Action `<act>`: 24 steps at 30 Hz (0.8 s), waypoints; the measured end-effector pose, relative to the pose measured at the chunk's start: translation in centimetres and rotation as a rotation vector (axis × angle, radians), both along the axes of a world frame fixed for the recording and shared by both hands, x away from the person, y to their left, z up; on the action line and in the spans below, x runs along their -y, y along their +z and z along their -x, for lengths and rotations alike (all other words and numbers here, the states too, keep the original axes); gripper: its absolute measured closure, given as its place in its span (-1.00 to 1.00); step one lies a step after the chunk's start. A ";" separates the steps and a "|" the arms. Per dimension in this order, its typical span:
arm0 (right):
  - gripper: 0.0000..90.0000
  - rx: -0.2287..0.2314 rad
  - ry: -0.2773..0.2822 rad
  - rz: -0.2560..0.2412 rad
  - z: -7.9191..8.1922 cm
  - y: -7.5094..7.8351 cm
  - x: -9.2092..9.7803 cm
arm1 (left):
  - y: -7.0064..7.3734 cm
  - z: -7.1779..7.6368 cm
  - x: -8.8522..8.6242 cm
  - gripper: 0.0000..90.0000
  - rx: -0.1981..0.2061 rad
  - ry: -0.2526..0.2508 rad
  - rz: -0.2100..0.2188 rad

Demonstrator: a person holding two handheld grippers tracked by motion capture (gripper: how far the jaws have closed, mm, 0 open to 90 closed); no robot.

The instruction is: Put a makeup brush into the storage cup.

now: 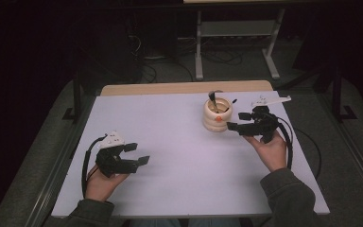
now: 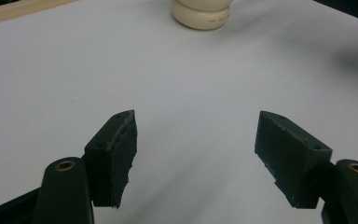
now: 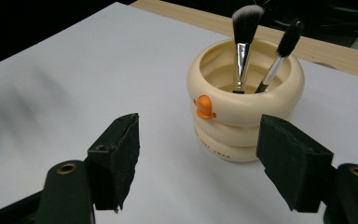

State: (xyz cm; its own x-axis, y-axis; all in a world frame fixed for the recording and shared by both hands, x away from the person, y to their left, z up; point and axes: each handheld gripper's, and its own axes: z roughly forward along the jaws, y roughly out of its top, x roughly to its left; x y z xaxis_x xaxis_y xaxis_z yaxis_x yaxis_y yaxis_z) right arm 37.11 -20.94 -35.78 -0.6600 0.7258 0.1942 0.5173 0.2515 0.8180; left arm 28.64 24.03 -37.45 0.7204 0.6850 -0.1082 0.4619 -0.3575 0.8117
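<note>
On the white counter [image 1: 179, 156], toward its far right, a cream ringed holder [image 1: 217, 115] is seen, its top cut off in the left gripper view. The right gripper [image 1: 238, 121] is held just beside it, jaws spread wide, nothing grasped. The left gripper [image 1: 137, 153] is likewise released, well apart. Two brushes [image 3: 242, 46] stand bristles-up, leaning slightly, their lower handles hidden inside.

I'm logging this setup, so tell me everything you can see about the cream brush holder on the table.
The brush holder is a cream cup shaped like stacked rounded rings, glossy like ceramic or plastic, with a small orange duck-bill knob on its side and faint lettering on the lowest ring. It stands upright on the white table, toward the far right. Two makeup brushes stand in it, bristles up: a fluffy pale-tipped brush and a slimmer black brush. The right tongs are open just in front of it, not touching.
</note>
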 end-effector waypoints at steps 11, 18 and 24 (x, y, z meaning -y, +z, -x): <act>-0.41 -0.002 0.002 -0.011 1.0 -0.7 0.2 | -0.2 -0.1 -0.5 -0.40 0.010 0.004 0.000; -0.43 0.002 0.006 -0.018 1.4 -0.6 0.3 | -0.1 0.0 -0.7 -0.42 0.025 -0.006 0.000; -0.45 0.023 0.021 -0.017 2.3 -0.4 0.0 | -0.2 0.1 -1.4 -0.44 0.026 0.004 0.009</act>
